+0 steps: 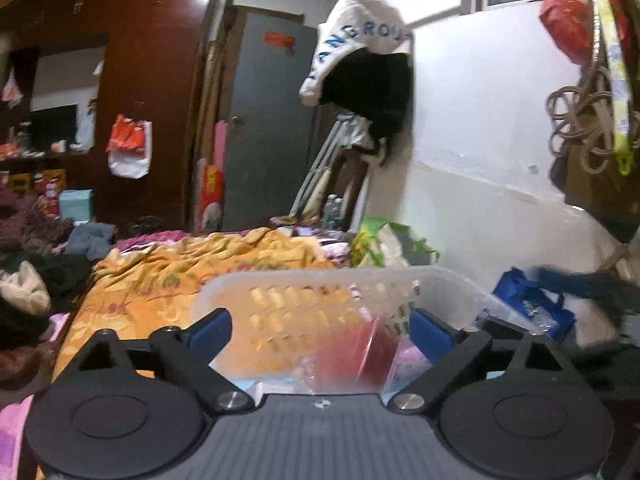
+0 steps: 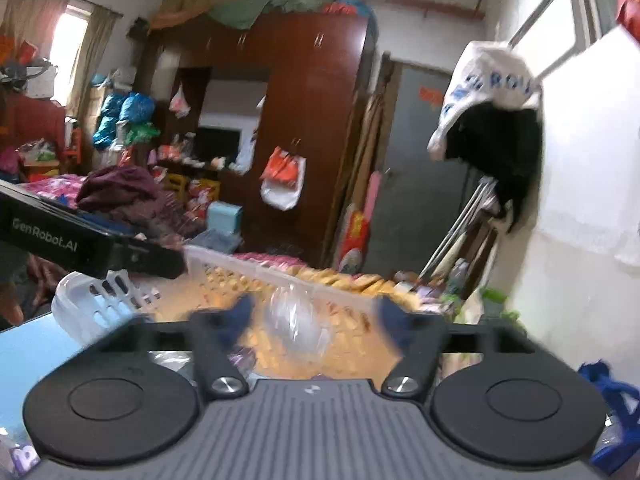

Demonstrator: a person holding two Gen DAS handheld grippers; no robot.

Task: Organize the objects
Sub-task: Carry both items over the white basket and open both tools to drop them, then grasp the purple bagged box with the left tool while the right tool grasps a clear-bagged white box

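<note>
A translucent white plastic basket (image 1: 440, 280) stands right in front of both grippers; it also shows in the right wrist view (image 2: 92, 308). My left gripper (image 1: 320, 330) is open over the basket, with a red packet (image 1: 360, 352) and clear wrappers blurred between its blue pads (image 1: 212, 330). My right gripper (image 2: 314, 316) is open, with a crumpled clear plastic bag (image 2: 298, 320) between its fingers; I cannot tell whether they touch it. The other gripper's black body (image 2: 80, 240) reaches in from the left over the basket rim.
An orange patterned blanket (image 1: 192, 276) covers the bed behind the basket. Clothes piles (image 1: 28, 280) lie at left. A blue bag (image 1: 536, 308) sits at right by the white wall (image 1: 500, 160). A brown wardrobe (image 2: 312, 120) and grey door (image 1: 264, 140) stand behind.
</note>
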